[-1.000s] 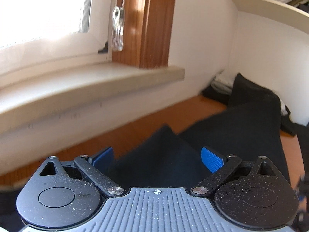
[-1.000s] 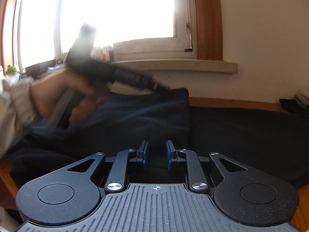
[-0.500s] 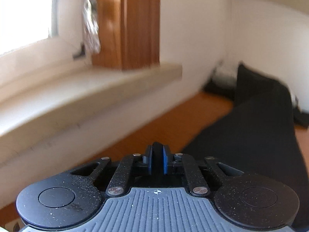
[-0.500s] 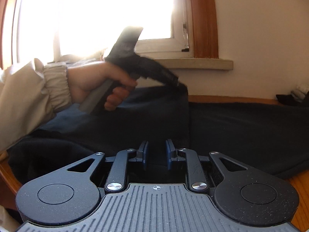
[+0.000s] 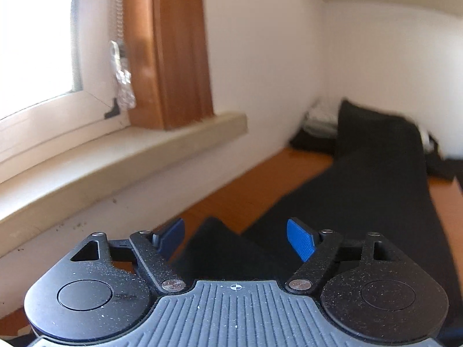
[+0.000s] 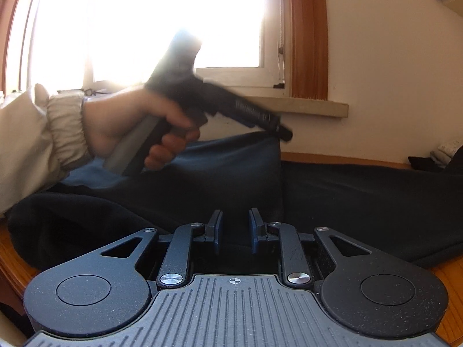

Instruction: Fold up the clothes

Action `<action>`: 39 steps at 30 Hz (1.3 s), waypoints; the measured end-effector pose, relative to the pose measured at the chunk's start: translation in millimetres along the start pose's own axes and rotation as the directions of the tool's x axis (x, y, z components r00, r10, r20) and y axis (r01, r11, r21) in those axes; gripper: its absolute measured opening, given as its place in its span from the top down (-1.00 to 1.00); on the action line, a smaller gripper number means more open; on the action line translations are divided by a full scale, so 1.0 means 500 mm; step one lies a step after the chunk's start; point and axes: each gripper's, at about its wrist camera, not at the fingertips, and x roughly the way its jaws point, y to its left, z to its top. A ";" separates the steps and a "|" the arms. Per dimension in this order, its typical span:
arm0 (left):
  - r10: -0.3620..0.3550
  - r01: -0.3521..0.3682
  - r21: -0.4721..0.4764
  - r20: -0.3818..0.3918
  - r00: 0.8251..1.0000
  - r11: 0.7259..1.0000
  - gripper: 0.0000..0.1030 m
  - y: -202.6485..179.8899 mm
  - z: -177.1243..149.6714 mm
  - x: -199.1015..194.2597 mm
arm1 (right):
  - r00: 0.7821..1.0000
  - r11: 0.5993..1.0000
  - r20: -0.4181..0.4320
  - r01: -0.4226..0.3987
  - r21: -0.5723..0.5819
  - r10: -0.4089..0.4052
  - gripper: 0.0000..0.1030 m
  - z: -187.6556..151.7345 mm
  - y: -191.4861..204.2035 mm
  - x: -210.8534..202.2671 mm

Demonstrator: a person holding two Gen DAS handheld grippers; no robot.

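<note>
A moment ago our left tool (image 5: 235, 238) was pinched shut on the dark navy fabric garment (image 5: 361, 202), and now its jaws are opening over the folded corner at 6 o'clock on the orange wooden worktop (image 5: 246, 196), while our right tool (image 6: 233, 228) stays nearly closed on the near hem.

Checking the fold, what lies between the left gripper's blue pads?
In the left wrist view, a raised corner of the dark navy garment sits between the opening left gripper, its pads clear of it.
</note>
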 end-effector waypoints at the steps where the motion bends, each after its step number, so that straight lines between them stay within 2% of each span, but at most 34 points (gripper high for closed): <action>1: 0.004 -0.004 0.015 -0.019 1.000 1.000 -0.57 -0.003 -0.006 0.011 | 1.000 1.000 0.003 -0.002 0.005 0.002 0.60 -0.001 -0.003 0.001; 6: -0.014 0.015 0.006 -0.085 0.996 1.000 -0.70 -0.003 -0.012 0.043 | 1.000 1.000 0.014 0.005 0.006 -0.006 0.60 0.001 -0.007 0.002; 12: -0.020 0.020 -0.003 -0.084 0.996 1.000 -0.83 0.000 -0.016 0.043 | 1.000 1.000 0.026 0.005 0.013 -0.005 0.59 -0.003 -0.001 -0.011; 15: -0.030 0.029 -0.008 -0.081 0.996 1.000 -1.00 0.000 -0.016 0.040 | 0.999 0.999 0.023 -0.023 0.042 0.022 0.57 0.003 -0.015 -0.010; 16: -0.036 0.035 -0.011 -0.080 0.996 0.999 -1.00 0.001 -0.015 0.039 | 0.999 0.997 0.021 -0.043 0.064 0.041 0.49 0.007 -0.023 -0.012; 18: -0.040 0.038 -0.021 -0.080 0.996 0.999 -1.00 0.004 -0.015 0.038 | 0.996 0.990 0.025 -0.084 0.116 0.081 0.21 0.022 -0.048 -0.021; 19: -0.040 0.038 -0.027 -0.082 0.996 0.999 -1.00 0.005 -0.015 0.038 | 0.997 0.990 0.037 -0.073 0.122 0.069 -0.10 0.031 -0.065 -0.031; 20: -0.040 0.038 -0.032 -0.084 0.996 0.999 -1.00 0.006 -0.014 0.039 | 0.998 0.992 0.054 -0.044 0.118 0.038 -0.29 0.042 -0.086 -0.042; 22: -0.040 0.036 -0.041 -0.087 0.995 0.998 -1.00 0.008 -0.013 0.040 | 0.996 0.994 0.080 0.018 0.110 -0.027 -0.34 0.063 -0.136 -0.064; 25: -0.034 0.030 -0.048 -0.090 0.995 0.998 -1.00 0.009 -0.013 0.040 | 0.987 0.985 0.071 0.136 0.104 -0.144 -0.41 0.095 -0.257 -0.083; 27: -0.033 0.028 -0.054 -0.096 0.995 0.998 -1.00 0.011 -0.013 0.043 | 0.961 0.955 0.059 0.258 0.147 -0.269 -0.42 0.111 -0.364 -0.097; 29: -0.034 0.028 -0.061 -0.100 0.994 0.998 -1.00 0.014 -0.014 0.046 | 0.922 0.907 0.042 0.370 0.200 -0.386 -0.50 0.126 -0.474 -0.112; 31: -0.033 0.027 -0.066 -0.103 0.994 0.997 -1.00 0.016 -0.015 0.047 | 0.877 0.840 0.018 0.454 0.297 -0.481 -0.54 0.132 -0.587 -0.131; 33: -0.032 0.025 -0.064 -0.105 0.994 0.998 -1.00 0.015 -0.016 0.048 | 0.835 0.760 -0.005 0.503 0.412 -0.550 -0.54 0.135 -0.688 -0.154; 34: -0.031 0.025 -0.063 -0.106 0.994 0.998 -1.00 0.015 -0.016 0.047 | 0.827 0.730 -0.021 0.508 0.458 -0.562 -0.53 0.135 -0.730 -0.162; 36: -0.031 0.025 -0.060 -0.108 0.994 0.998 -1.00 0.015 -0.017 0.048 | 0.812 0.676 -0.060 0.521 0.520 -0.580 -0.36 0.134 -0.797 -0.172; 37: -0.031 0.024 -0.059 -0.109 0.994 0.998 -1.00 0.014 -0.017 0.048 | 0.805 0.654 -0.073 0.527 0.542 -0.588 -0.23 0.134 -0.822 -0.175; 38: -0.030 0.023 -0.058 -0.109 0.994 0.998 -1.00 0.014 -0.016 0.048 | 0.805 0.637 -0.087 0.526 0.564 -0.587 -0.05 0.133 -0.842 -0.172; 39: -0.029 0.023 -0.056 -0.110 0.994 0.998 -1.00 0.013 -0.016 0.048 | 0.808 0.623 -0.096 0.517 0.587 -0.581 0.05 0.131 -0.860 -0.168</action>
